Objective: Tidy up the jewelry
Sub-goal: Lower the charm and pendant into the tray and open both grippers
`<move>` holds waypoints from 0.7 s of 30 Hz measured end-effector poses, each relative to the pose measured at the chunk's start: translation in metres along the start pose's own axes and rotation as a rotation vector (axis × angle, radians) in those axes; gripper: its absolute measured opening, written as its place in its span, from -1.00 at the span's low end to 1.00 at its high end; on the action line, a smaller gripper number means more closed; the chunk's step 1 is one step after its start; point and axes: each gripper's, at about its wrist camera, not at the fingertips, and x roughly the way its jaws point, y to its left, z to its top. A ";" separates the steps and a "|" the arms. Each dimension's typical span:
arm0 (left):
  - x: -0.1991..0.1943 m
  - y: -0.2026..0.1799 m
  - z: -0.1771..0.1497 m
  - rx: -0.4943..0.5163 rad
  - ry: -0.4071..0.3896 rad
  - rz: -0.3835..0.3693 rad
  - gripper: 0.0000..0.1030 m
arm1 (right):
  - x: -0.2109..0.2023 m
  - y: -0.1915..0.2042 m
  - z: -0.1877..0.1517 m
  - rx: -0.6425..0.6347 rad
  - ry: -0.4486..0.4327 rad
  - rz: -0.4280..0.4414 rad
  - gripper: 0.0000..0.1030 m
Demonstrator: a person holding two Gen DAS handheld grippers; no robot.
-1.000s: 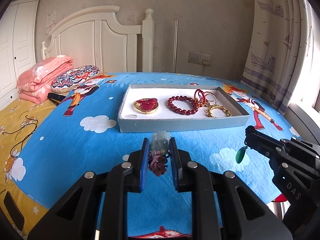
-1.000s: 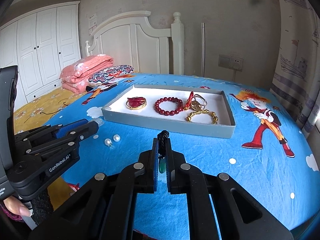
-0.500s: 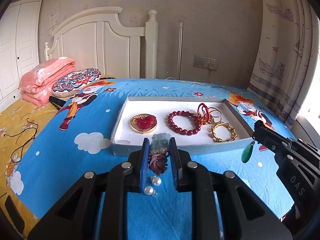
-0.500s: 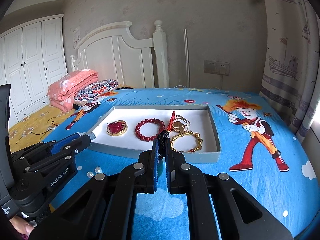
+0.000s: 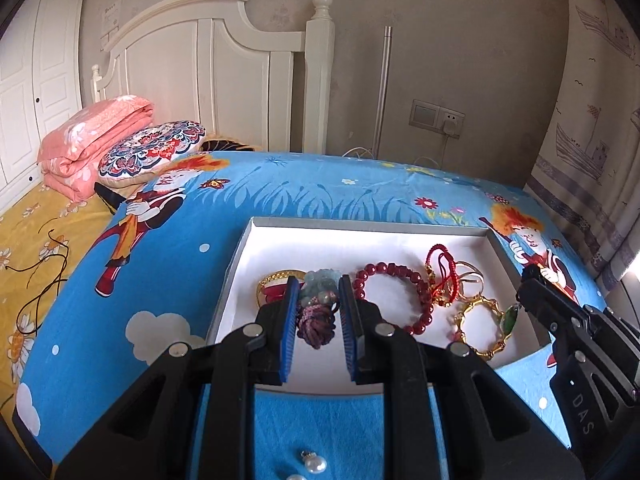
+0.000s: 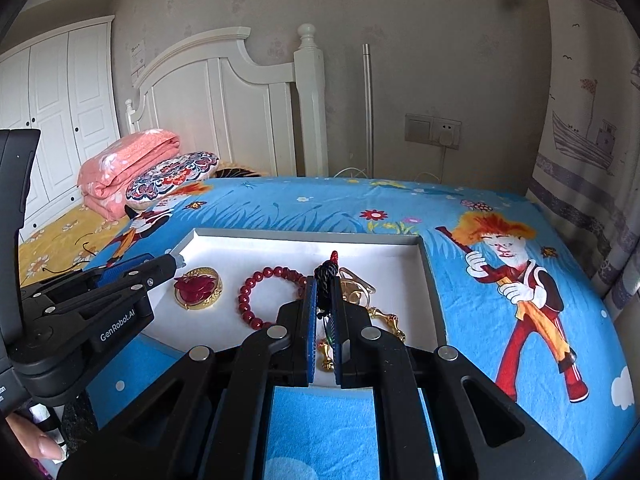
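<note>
Tools [image 5: 319, 294] [image 6: 324, 292] over tray's near rim [image 5: 320, 388], pinching jade charm [image 5: 320, 282] and black-corded pendant [image 6: 326, 276].

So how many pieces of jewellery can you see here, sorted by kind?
Bracelets: 2 (red bead bracelet, gold bracelet)
Pendants, both gripped: 2 (pale jade pendant, green pendant)
Pearls on the bedspread: 2
Gold-and-red brooch: 1
Red cord with rings: 1
Total: 8

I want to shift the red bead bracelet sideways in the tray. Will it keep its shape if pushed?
Probably not. The bracelet is separate round beads on a string, so it likely flexes and deforms. The beads look glossy and may slide easily on the tray's smooth white floor.
</note>
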 end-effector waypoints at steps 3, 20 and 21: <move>0.019 -0.004 0.012 0.015 0.018 0.004 -0.62 | 0.016 0.000 0.010 0.002 0.020 0.004 -0.85; 0.064 0.001 0.027 0.001 0.117 0.016 -0.01 | 0.067 -0.012 0.007 0.017 0.151 -0.009 0.05; 0.063 0.002 0.026 0.001 0.113 0.018 0.03 | 0.064 -0.012 0.007 0.015 0.143 -0.004 0.04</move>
